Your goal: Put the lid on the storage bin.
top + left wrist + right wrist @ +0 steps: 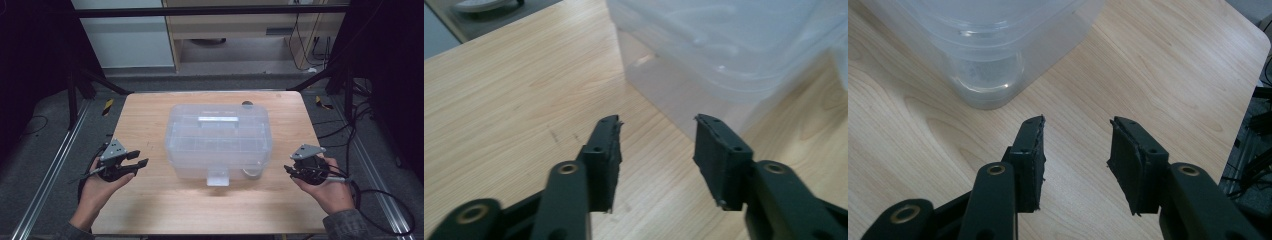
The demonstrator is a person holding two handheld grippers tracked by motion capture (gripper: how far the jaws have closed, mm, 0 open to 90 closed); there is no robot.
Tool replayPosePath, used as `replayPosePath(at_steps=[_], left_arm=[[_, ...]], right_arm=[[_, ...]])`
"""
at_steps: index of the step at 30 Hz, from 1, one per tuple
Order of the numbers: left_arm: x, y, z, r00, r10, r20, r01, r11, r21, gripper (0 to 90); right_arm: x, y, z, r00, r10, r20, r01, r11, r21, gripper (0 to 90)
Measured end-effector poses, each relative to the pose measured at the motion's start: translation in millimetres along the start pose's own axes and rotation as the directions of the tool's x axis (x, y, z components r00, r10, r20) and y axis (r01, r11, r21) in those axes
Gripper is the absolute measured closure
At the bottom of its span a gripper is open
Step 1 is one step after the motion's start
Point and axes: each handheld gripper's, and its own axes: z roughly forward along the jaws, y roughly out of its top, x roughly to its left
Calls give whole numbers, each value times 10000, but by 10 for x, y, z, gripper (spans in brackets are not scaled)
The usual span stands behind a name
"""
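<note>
A: Start at the left claw (141, 158). How does it stand?

B: Its jaws are parted with only bare table (150, 210) between them. In the left gripper view the two black pads frame wood grain, and the clear plastic box (734, 45) rises just beyond the tips, untouched.

A: And the hand behind it?

B: The left hand (97, 187) comes in from the bottom edge, palm cupping the body from below, the claw lying roughly level and pointing toward the box's left end. The grey three-cornered plate sits on top.

A: The right claw (289, 171)?

B: Also apart and holding nothing. The right gripper view shows wood between the pads and a rounded corner of the box (983, 55) ahead to the left, a short gap off.

A: Its hand?

B: The right hand (332, 190) mirrors the other, wrapped under the body, the claw aimed inward at the box's right end.

A: Where is the box (219, 140) itself?

B: In the middle of the table, lid on, handle flat on top, latch tab facing the person, between the two claws and clear of both.
</note>
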Motion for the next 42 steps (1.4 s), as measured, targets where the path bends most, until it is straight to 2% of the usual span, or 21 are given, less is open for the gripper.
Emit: replayPosePath(at_steps=[1,2,3,4,5,8,9,10,12,16,17,18,19,20,24,32,34,35,38,41,42], left_arm=[[19,-11,7,10000,-34,-53,35,10000,35,437],[35,-22,16,9999,-51,-161,52,10000,79,437],[55,-32,26,9997,-72,-220,75,9999,138,369],[74,-42,40,9996,-132,-258,137,9997,177,369],[119,-60,72,9993,-161,-336,172,9993,332,309],[166,-81,110,9982,-183,-570,204,9991,364,242],[195,-93,136,9978,-213,-621,245,9984,507,152],[221,-111,178,9976,-307,-627,348,9972,666,152],[286,-157,255,9976,-365,-590,426,9935,1058,78],[428,-257,410,9940,-853,-690,942,9859,1383,44],[496,-289,482,9922,-991,-753,1098,9817,1555,44],[496,-289,482,9922,-991,-753,1098,9817,1555,44],[524,-300,512,9909,-1053,-842,1173,9814,1523,44],[571,-316,569,9884,-1150,-993,1292,9799,1521,44],[623,-331,661,9870,-1285,-961,1431,9757,1657,44],[711,-291,855,9891,-892,-1176,1098,9771,1825,50],[725,-276,904,9890,-874,-1194,1085,9769,1843,50],[741,-263,950,9898,-829,-1154,1039,9764,1893,50],[753,-251,999,9889,-799,-1254,1027,9768,1877,50],[786,-222,1081,9882,-933,-1214,1153,9752,1889,49],[786,-222,1081,9882,-933,-1214,1153,9752,1889,50]], right_arm=[[3,-6,20,10000,97,-16,-97,10000,13,554],[3,-6,20,10000,97,-16,-97,10000,13,554],[3,-12,43,9999,163,-15,-163,9999,40,530],[3,-12,43,9999,163,-15,-163,9999,40,530],[6,-17,69,9997,259,-4,-259,9996,74,494],[-2,-26,103,9989,471,53,-471,9989,62,444],[-17,-40,148,9967,797,133,-797,9968,36,384],[-17,-40,148,9967,797,133,-797,9968,36,384],[-26,-57,211,9940,1075,183,-1075,9942,31,324],[-77,-98,348,9835,1791,257,-1793,9838,34,263],[-117,-124,427,9773,2110,172,-2112,9774,81,247],[-117,-124,427,9773,2110,172,-2112,9774,81,247],[-155,-148,508,9712,2380,75,-2381,9712,110,235],[-176,-161,547,9692,2461,55,-2462,9691,166,224],[-229,-195,661,9659,2589,80,-2591,9653,342,204],[-410,-219,872,9534,2980,475,-3002,9525,512,136],[-465,-223,909,9450,3234,483,-3257,9441,517,114],[-519,-234,939,9393,3402,453,-3421,9385,464,122],[-560,-242,966,9337,3563,342,-3575,9332,361,170],[-608,-222,1027,9336,3544,537,-3558,9344,183,259],[-608,-222,1027,9336,3544,537,-3558,9344,183,259]])
